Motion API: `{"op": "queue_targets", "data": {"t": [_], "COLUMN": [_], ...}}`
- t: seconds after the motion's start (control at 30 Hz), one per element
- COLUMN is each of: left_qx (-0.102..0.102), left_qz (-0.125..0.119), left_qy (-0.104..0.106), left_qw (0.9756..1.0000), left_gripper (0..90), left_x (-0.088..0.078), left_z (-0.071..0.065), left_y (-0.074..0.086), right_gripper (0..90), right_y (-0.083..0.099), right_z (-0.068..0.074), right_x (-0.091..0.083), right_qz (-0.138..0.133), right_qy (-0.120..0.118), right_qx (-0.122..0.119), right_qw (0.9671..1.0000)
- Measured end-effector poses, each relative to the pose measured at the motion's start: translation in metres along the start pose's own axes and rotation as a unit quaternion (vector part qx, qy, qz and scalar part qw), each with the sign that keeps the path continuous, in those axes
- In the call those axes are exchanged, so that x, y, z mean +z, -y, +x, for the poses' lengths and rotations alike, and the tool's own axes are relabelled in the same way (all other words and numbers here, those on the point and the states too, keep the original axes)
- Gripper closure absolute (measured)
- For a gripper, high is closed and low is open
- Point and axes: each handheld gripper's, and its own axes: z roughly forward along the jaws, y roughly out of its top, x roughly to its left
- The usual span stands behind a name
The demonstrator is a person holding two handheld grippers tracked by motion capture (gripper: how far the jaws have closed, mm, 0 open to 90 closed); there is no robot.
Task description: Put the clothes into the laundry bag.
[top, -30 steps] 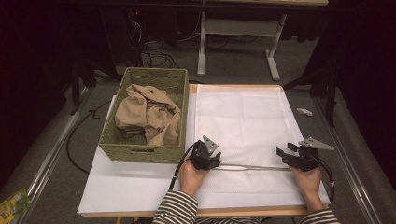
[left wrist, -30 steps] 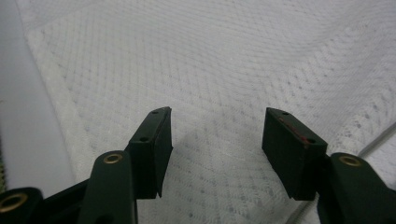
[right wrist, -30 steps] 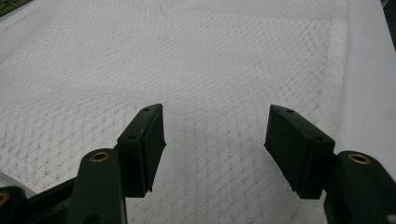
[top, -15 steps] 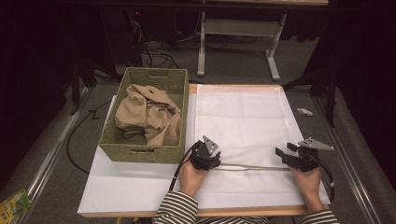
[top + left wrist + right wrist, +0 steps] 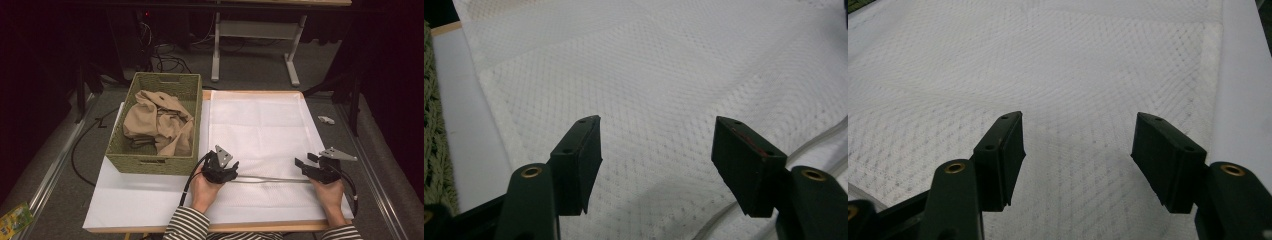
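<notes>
Cloth: the white cloth (image 5: 260, 135) you work on lies flat on the right part of the desk (image 5: 140, 200), its near strip folded over; the fold edge runs between your two grippers.
Left gripper: your left gripper (image 5: 220, 169) sits at the fold's left end. Its fingers (image 5: 583, 155) stand apart and have just been opening; nothing is between them, just weave below.
Right gripper: your right gripper (image 5: 312, 167) rests at the fold's right end, fingers (image 5: 1168, 160) apart, holding nothing.
Hard to tell: whether the fingertips touch the cloth cannot be made out from above.
Basket: the green woven basket (image 5: 150, 162) stands just left of the cloth, holding crumpled tan fabric (image 5: 160, 122).
Cut off: your striped sleeves (image 5: 187, 225) run off the bottom edge.
Beyond: the floor behind the desk is dark; a small pale object (image 5: 326, 120) lies there, unclear.
</notes>
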Motion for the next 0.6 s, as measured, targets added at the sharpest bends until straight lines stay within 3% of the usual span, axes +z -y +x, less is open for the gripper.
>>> {"op": "queue_targets", "data": {"t": [0.27, 0.6], "left_qx": [0.0, -0.028], "left_qz": [-0.008, -0.024], "left_qy": [0.005, 0.008], "left_qw": [1.0, 0.9993], "left_gripper": [34.6, 32.7], "left_x": [-0.014, -0.028], "left_z": [-0.002, 0.004], "left_y": [-0.009, -0.014], "right_gripper": [37.8, 37.5], "right_y": [0.0, 0.0], "right_z": [0.001, 0.0], "right_x": [0.0, -0.001], "right_qz": [-0.001, -0.003], "right_qy": [0.0, -0.003], "right_qx": [-0.001, -0.003], "right_qw": [1.0, 1.0]}}
